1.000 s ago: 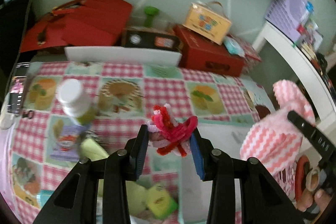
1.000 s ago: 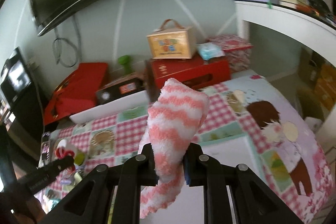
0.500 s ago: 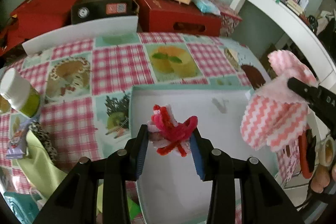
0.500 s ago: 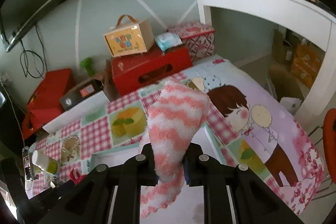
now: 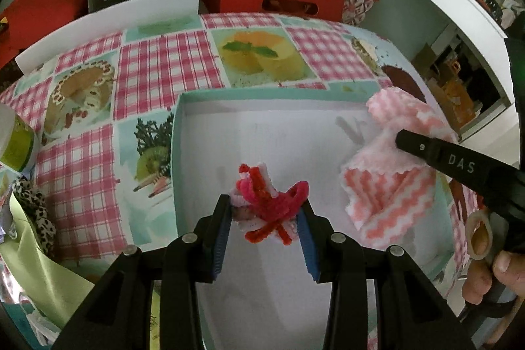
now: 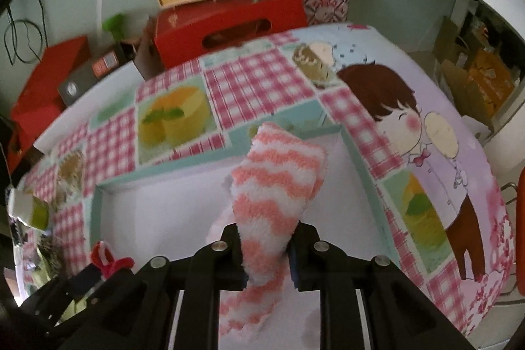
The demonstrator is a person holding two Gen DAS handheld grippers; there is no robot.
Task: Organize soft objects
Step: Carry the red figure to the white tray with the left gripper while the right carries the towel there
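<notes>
On a pink checked tablecloth (image 5: 164, 68) we see a teal-rimmed box (image 5: 175, 153). Above it, our left gripper (image 5: 265, 218) pinches a red pipe-cleaner bundle (image 5: 269, 202). In the right view, our right gripper (image 6: 265, 251) clamps a pink-striped fuzzy sock (image 6: 279, 182), seemingly over the box.
</notes>
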